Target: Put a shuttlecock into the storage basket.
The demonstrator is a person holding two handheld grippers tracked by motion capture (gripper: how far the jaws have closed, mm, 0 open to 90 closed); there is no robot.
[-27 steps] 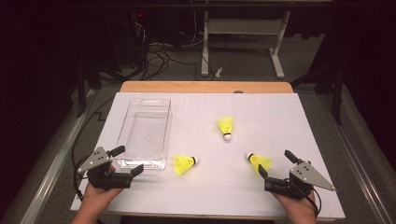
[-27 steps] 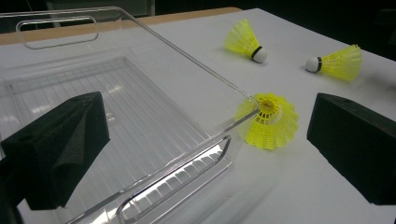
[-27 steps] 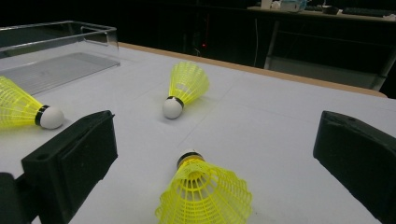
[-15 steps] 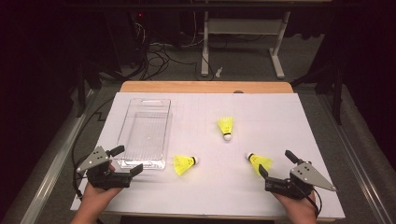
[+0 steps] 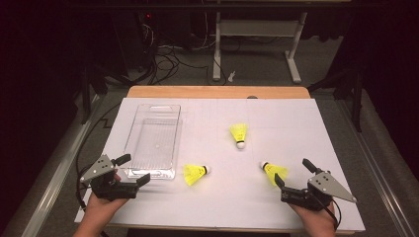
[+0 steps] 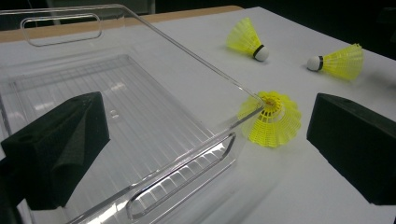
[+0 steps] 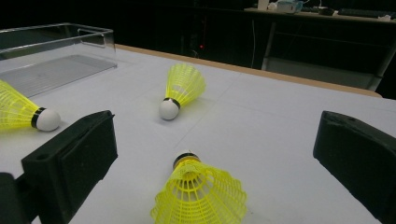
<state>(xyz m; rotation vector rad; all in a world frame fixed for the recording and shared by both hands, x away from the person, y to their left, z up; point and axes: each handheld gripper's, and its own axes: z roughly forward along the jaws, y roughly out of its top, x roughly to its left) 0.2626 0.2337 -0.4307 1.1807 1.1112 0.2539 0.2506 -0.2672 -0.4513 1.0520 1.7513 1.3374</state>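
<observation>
White table (image 5: 296, 123) holds three shuttlecocks; both grippers' jaws gape empty; clear tray's (image 5: 170, 143) near corner blurs one.

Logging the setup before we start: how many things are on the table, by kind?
Yellow shuttlecocks: 3
Clear plastic tray: 1
Handheld grippers: 2, left gripper and right gripper, both open
Total: 6
</observation>
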